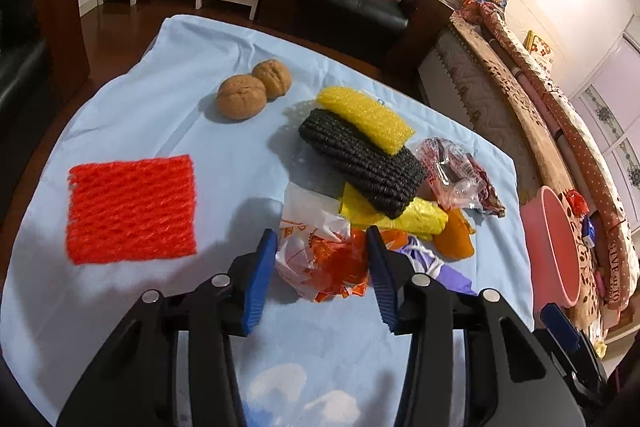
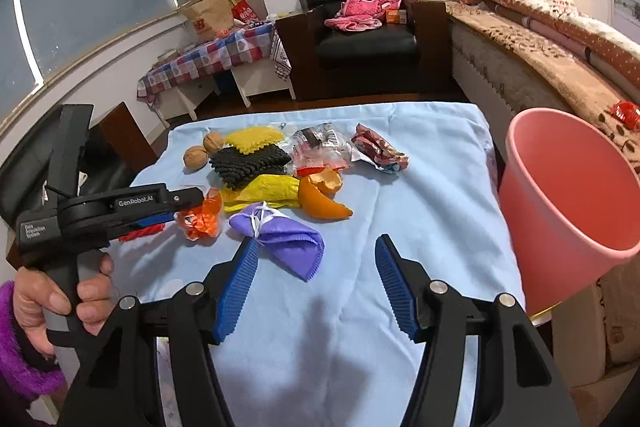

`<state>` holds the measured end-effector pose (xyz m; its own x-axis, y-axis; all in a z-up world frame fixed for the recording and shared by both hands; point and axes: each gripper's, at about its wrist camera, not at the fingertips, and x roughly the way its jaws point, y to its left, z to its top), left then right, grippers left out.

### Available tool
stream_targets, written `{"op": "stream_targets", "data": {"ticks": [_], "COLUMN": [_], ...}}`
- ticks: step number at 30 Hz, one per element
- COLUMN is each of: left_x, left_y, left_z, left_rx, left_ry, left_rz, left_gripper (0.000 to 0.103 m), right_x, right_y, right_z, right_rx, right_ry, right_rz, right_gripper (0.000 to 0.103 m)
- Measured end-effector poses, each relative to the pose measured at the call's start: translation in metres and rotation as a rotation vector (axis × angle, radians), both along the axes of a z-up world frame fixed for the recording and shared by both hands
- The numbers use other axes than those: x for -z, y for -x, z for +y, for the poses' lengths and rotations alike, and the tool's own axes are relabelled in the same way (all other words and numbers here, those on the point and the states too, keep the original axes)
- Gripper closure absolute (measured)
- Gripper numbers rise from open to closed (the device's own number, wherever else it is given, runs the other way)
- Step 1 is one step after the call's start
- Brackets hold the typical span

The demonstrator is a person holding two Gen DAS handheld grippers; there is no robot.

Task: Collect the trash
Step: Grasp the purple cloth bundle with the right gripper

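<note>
Trash lies on a light blue cloth. In the left wrist view my left gripper has a crumpled orange-and-white wrapper between its blue pads, which touch it on both sides while it rests on the cloth. The right wrist view shows the same left gripper at that wrapper. My right gripper hangs open over bare cloth, with a purple fabric pouch just beyond its left finger. The pink bin stands off the cloth's right edge.
A red foam net lies to the left and two walnuts farther back. Black and yellow foam nets, a yellow bag, orange peel and clear wrappers are piled centre-right. A hand holds the left gripper's handle.
</note>
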<state>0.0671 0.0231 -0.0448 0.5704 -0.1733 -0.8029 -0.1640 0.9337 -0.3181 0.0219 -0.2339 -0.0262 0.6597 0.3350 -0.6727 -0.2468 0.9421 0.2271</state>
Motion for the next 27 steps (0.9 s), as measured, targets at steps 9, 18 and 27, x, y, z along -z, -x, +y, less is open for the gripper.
{"op": "stream_targets", "data": {"ticks": [9,18,27], "left_x": [-0.016,-0.027,-0.023], "left_y": [0.015,0.032,0.038], "left_z": [-0.005,-0.001,0.004], "left_rx": [0.017,0.040,0.070], "left_ry": [-0.030,-0.069,-0.045], "left_rz": [-0.043,-0.099,-0.111], "left_gripper": [0.058,0.057,0.057], "right_x": [0.000,0.015,0.029], "right_y": [0.004,-0.005,-0.021], "right_z": [-0.008,-0.002,-0.015], "right_rx": [0.026,-0.025,-0.015], "right_ry": [-0.025,-0.040,-0.080], "right_rz": [-0.003,0.024,0.062], "right_gripper": [0.043,0.043,0.040]}}
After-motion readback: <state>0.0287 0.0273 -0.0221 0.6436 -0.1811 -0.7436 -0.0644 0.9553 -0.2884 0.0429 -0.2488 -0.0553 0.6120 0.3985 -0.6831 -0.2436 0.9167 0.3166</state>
